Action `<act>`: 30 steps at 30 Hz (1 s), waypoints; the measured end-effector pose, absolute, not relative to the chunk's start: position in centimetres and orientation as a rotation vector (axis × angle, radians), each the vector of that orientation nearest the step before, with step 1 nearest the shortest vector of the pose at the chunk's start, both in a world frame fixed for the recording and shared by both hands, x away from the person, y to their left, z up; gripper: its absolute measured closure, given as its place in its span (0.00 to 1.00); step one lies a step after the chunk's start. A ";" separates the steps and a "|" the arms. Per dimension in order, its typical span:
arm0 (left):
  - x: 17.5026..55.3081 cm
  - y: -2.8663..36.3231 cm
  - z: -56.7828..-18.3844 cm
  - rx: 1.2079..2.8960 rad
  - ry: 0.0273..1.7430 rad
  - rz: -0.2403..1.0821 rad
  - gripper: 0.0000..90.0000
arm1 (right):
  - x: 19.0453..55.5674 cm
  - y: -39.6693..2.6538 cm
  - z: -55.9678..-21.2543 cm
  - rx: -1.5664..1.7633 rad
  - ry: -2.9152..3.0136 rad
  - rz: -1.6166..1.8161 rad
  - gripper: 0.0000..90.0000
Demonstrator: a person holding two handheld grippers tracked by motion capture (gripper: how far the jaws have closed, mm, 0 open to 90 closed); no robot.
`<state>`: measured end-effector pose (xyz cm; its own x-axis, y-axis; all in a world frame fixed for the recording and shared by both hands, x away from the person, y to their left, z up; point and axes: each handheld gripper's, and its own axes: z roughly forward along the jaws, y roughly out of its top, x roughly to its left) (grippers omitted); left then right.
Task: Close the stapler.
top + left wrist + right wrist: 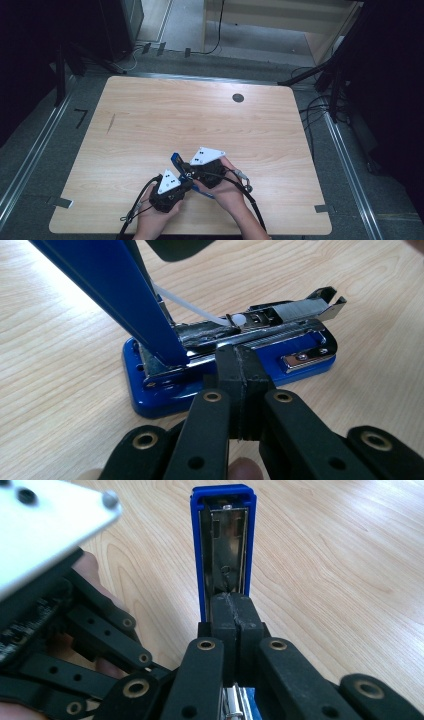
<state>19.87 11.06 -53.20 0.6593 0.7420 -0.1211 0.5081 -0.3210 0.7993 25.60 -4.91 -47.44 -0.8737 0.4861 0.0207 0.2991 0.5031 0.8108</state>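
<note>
Stapler (227,367), lid (115,290) raised. Left gripper (243,371) and right gripper (233,615) closed beside it; grasp untellable. Base best steadied, lid kept back.

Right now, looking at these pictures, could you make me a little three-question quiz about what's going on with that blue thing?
1. True or false: the stapler has its blue lid swung open.
2. The left gripper has its jaws: A) wide apart, B) closed together, C) around a pen.
3. Fill in: the stapler's base rests on the wooden ____.

Key: 1 true. 2 B; the right gripper also looks closed. 3 table.
</note>
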 end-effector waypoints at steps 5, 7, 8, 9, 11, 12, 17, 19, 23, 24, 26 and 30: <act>20.0 10.6 -53.3 2.019 0.966 0.351 1.00 | 25.5 -5.3 -47.4 0.679 2.529 1.314 1.00; 20.0 10.6 -53.3 2.023 0.968 0.355 1.00 | 25.4 -5.5 -47.4 0.681 2.528 1.314 1.00; 20.1 10.5 -53.3 2.030 0.968 0.358 1.00 | 25.4 -5.5 -47.4 0.683 2.524 1.315 1.00; 20.1 10.4 -53.3 2.037 0.966 0.364 1.00 | 25.3 -5.6 -47.4 0.682 2.525 1.318 1.00; 20.1 10.4 -53.3 2.037 0.963 0.368 1.00 | 25.2 -5.9 -47.4 0.692 2.523 1.322 1.00; 20.1 10.3 -53.3 2.035 0.964 0.367 1.00 | 25.2 -6.0 -47.4 0.691 2.523 1.320 1.00; 20.1 10.3 -53.3 2.037 0.962 0.372 1.00 | 25.0 -6.5 -47.4 0.701 2.519 1.326 1.00; 20.1 10.3 -53.3 2.041 0.961 0.380 1.00 | 25.0 -6.7 -47.4 0.703 2.515 1.331 1.00; 20.0 10.2 -53.3 2.048 0.953 0.380 1.00 | 24.8 -7.0 -47.4 0.718 2.513 1.346 1.00; 20.0 10.2 -53.3 2.049 0.952 0.382 1.00 | 24.7 -7.1 -47.4 0.721 2.509 1.350 1.00; 20.0 10.2 -53.3 2.049 0.953 0.381 1.00 | 24.6 -7.2 -47.3 0.724 2.503 1.363 1.00; 20.0 10.2 -53.3 2.050 0.951 0.378 1.00 | 24.5 -7.2 -47.3 0.722 2.498 1.362 1.00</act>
